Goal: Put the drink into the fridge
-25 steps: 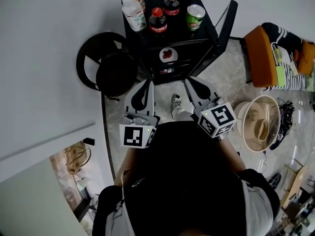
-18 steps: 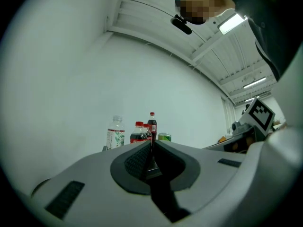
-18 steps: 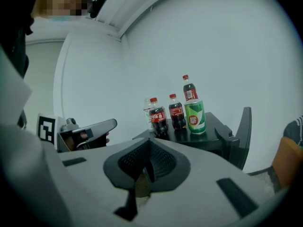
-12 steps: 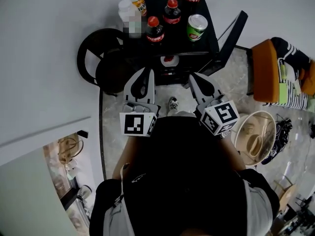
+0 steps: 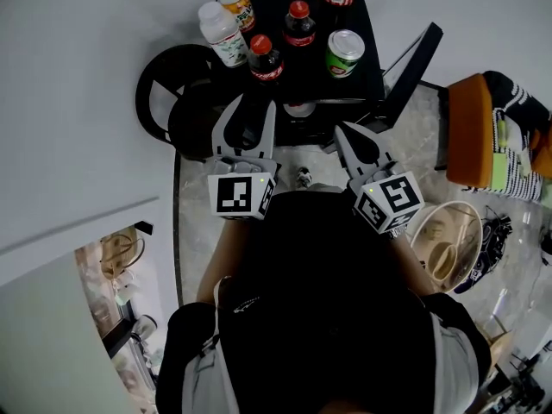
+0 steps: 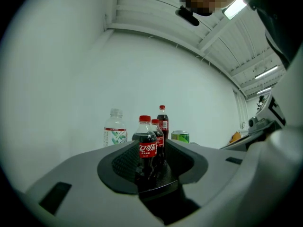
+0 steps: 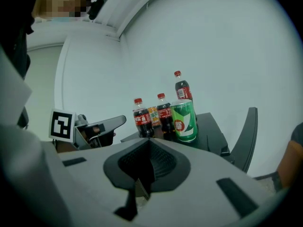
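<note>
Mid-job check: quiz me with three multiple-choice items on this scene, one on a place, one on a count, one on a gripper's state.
1. Where does the green can stand? A on top of the fridge; B on the floor; C on the orange seat.
2. How many red-capped cola bottles are there? A one; B three; C five.
3. The right gripper is: A shut and empty; B shut on a can; C wide open.
Answers: 1 A, it stands on the black top; 2 B, three red caps show; 3 A, its jaws meet with nothing between.
</note>
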Demonstrator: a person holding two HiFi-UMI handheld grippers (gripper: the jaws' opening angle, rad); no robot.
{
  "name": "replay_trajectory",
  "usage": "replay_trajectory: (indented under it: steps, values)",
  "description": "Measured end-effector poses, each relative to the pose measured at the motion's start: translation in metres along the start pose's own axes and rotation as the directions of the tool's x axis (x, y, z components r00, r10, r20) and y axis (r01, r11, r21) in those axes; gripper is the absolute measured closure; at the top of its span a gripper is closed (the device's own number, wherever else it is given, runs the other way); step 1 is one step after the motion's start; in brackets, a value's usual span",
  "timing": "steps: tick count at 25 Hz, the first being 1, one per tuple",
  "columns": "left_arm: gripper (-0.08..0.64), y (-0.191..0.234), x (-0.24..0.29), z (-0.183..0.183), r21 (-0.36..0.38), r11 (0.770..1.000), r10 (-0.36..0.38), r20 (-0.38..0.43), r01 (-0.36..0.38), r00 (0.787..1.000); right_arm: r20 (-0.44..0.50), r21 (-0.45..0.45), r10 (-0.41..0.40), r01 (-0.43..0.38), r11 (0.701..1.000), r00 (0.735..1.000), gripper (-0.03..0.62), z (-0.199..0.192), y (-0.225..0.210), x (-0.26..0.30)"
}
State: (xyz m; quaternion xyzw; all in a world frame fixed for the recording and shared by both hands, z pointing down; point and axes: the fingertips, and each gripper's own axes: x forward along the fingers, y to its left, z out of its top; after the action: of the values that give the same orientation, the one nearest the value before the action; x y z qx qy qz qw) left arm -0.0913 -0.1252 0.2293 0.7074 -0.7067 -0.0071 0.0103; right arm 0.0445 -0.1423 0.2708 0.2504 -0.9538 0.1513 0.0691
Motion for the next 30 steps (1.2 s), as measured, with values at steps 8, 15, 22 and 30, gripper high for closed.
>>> replay_trajectory:
  steps: [8, 15, 22, 30]
  values:
    - [0.247, 0.011, 0.042, -0.008, -0.004, 1.0, 0.028, -0.032, -0.028, 0.999, 0.011, -0.014, 0.023, -0.022, 1.0, 1.0, 0.578, 0.013, -0.01, 0.015]
    - [0.233, 0.016, 0.073, -0.017, 0.001, 0.999, 0.045, -0.082, -0.046, 0.996, 0.001, -0.006, 0.02, -0.02, 1.0, 1.0, 0.578, 0.011, -0.021, 0.02]
    - [0.233, 0.021, 0.086, -0.027, 0.005, 0.998, 0.056, -0.11, -0.055, 0.992, -0.002, 0.001, 0.015, -0.015, 1.0, 1.0, 0.578, 0.011, -0.029, 0.025]
    - [0.235, 0.024, 0.091, -0.029, 0.006, 0.997, 0.073, -0.125, -0.073, 0.989, -0.018, 0.004, 0.04, -0.04, 0.999, 0.999, 0.578, 0.006, -0.025, 0.027]
